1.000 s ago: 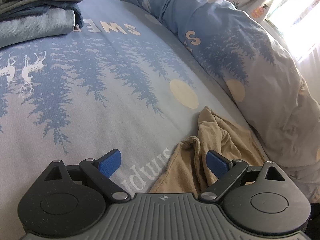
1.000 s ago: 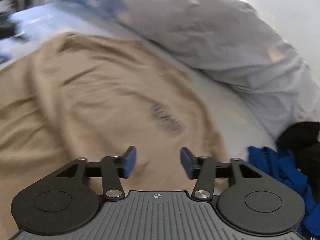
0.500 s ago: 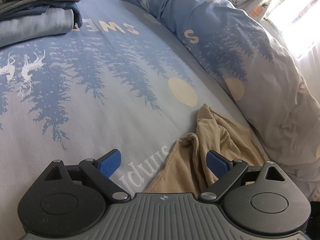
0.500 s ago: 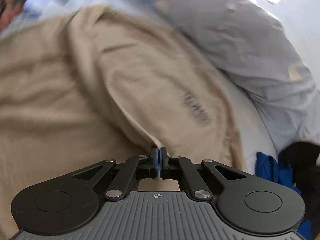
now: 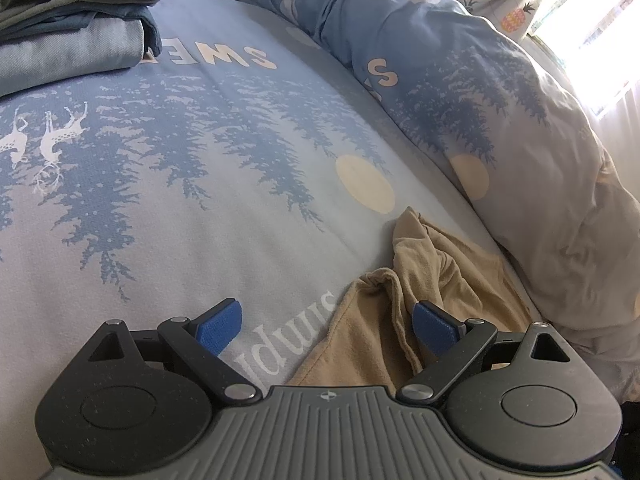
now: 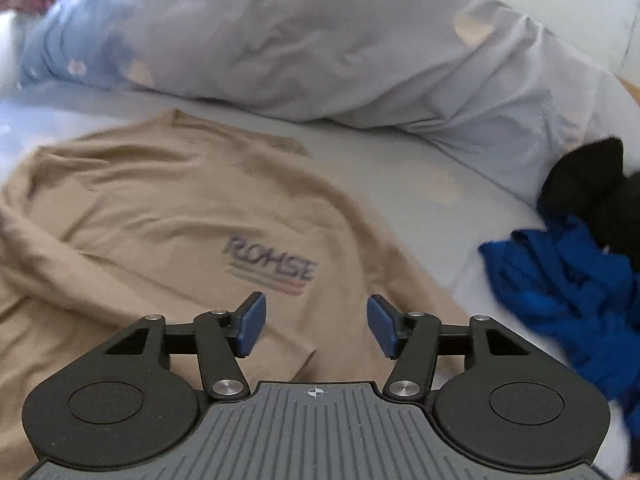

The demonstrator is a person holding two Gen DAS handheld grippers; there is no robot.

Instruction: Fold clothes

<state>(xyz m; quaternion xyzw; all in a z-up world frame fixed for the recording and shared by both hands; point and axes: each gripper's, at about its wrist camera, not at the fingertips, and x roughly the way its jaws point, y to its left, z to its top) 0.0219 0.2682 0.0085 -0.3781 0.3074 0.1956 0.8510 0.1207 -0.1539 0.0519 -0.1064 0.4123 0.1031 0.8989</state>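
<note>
Left wrist view: printed blue bedsheet fills the frame, bare at centre, folded clothes upper left, rolled duvet right. Left gripper gapes wide over the tan T-shirt edge. Right gripper, jaws opening and empty, hovers above the shirt's hem; blue garment lower right.

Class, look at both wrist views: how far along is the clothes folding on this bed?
Done: a folded stack sits at the far corner of the bed. In hand: the tan shirt lies spread but unfolded; the right gripper is opening above it, nothing between its jaws, and the left gripper is open over its bunched end. Left: the blue garment and the black one still lie crumpled.
</note>
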